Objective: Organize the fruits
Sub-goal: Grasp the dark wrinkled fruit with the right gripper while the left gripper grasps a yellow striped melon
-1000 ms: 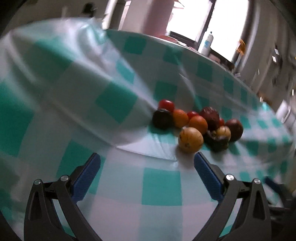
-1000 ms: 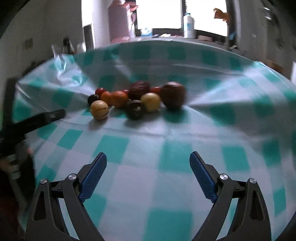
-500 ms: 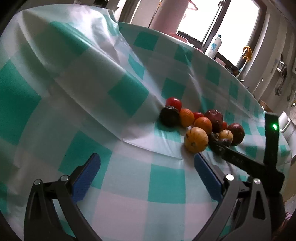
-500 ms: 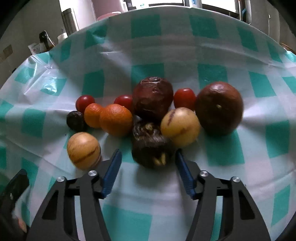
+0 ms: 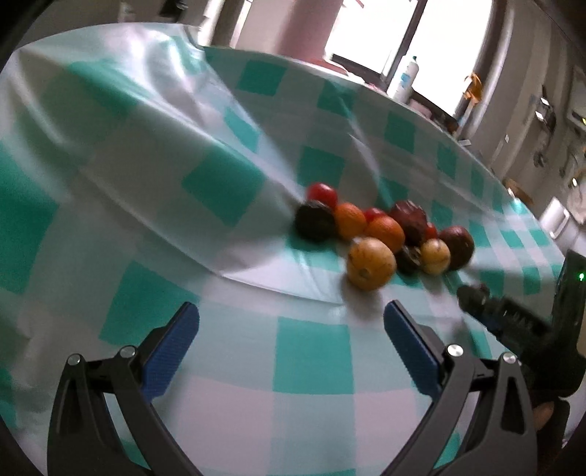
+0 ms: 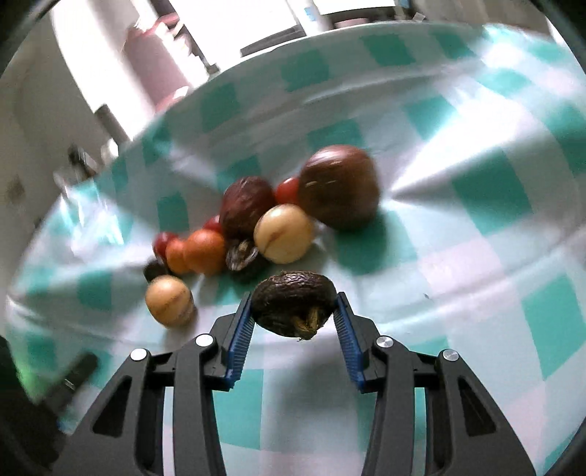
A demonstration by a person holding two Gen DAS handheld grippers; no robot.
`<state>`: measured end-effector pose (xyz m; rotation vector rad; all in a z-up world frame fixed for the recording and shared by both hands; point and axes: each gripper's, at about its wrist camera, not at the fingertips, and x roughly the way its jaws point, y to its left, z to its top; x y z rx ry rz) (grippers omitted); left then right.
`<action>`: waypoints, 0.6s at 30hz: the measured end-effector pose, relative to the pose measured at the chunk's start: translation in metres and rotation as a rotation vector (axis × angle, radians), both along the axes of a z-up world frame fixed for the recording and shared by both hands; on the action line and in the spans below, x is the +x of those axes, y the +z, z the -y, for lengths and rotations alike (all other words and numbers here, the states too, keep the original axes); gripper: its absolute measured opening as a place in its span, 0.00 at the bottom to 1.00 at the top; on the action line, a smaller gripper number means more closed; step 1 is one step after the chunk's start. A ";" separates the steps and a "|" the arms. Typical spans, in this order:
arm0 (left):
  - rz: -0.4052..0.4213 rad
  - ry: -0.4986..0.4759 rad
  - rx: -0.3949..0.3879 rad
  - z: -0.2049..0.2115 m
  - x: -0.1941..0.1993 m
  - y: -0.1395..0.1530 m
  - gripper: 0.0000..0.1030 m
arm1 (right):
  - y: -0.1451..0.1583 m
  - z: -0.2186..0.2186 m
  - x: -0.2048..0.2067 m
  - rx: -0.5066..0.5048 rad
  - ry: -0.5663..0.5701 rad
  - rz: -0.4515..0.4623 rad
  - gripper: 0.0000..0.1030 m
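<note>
A cluster of fruits lies on the green-and-white checked tablecloth (image 5: 311, 351): red tomatoes (image 5: 322, 194), oranges (image 5: 384, 231), yellow striped fruits (image 5: 370, 263), dark wrinkled ones (image 5: 315, 221). My right gripper (image 6: 294, 305) is shut on a dark wrinkled fruit (image 6: 293, 305), held just above the cloth in front of the cluster (image 6: 278, 219). It also shows in the left wrist view (image 5: 472, 293) at the right. My left gripper (image 5: 291, 329) is open and empty, short of the yellow fruit.
A pink cylinder (image 5: 315, 25) and a white bottle (image 5: 404, 78) stand beyond the table's far edge by a bright window. The cloth has raised folds (image 5: 205, 110) at the left. A large brown fruit (image 6: 338, 185) sits at the cluster's right end.
My right gripper has closed on the dark wrinkled fruit and drawn it back out of the cluster. The left gripper view shifted slightly and stays open.
</note>
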<state>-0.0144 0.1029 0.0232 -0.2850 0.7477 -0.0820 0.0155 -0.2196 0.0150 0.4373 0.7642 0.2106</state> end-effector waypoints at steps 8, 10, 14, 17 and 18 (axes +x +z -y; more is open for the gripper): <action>-0.085 -0.081 0.147 0.056 0.055 -0.004 0.98 | 0.002 -0.002 0.002 0.021 0.002 0.012 0.43; -0.111 -0.080 0.137 0.064 0.073 -0.007 0.97 | 0.002 -0.004 0.003 0.022 0.010 0.013 0.43; -0.122 -0.058 0.192 0.078 0.097 -0.010 0.90 | 0.002 -0.002 0.001 0.031 0.023 0.017 0.43; -0.144 -0.069 0.187 0.084 0.108 -0.014 0.89 | 0.002 -0.002 0.000 0.033 0.034 0.020 0.43; -0.147 -0.072 0.191 0.085 0.110 -0.014 0.88 | 0.002 -0.002 0.000 0.033 0.039 0.021 0.43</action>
